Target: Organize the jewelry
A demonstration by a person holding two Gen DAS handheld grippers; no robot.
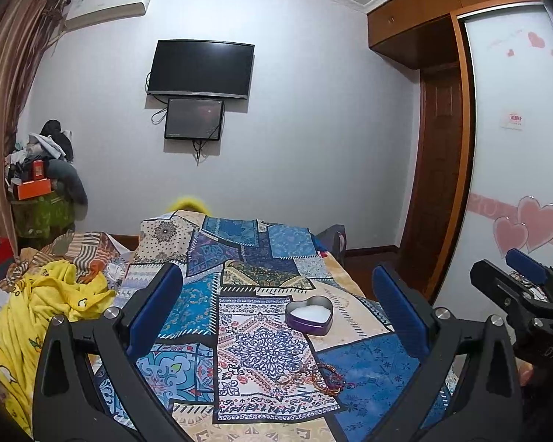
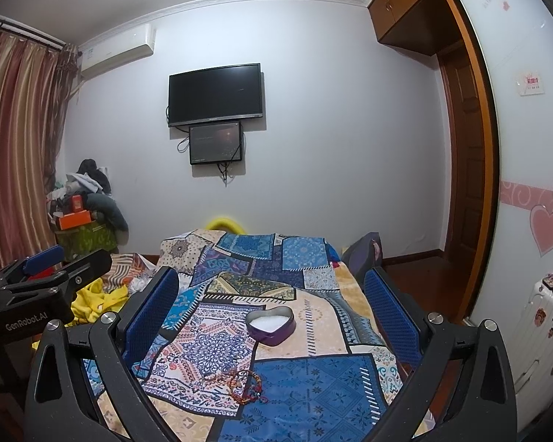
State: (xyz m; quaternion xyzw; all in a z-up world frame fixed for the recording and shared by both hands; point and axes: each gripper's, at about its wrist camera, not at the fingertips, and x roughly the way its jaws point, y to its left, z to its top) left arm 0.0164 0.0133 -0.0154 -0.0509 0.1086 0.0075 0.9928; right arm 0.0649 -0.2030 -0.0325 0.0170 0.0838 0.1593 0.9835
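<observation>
Both the left gripper and right gripper hover over the bed, fingers spread wide, holding nothing. Nearest, the bracelets lie loose on the patchwork cover. Beyond them the heart-shaped tin stands open with no jewelry visible inside; judged not yet started.

Tangled bracelets, individually indistinguishable

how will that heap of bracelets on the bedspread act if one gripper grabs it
The bracelets look like thin loops tangled together, so several would likely lift at once. The beaded strands probably hang floppy and could slip from the pads. On the soft bedspread they should drag rather than roll.
</observation>
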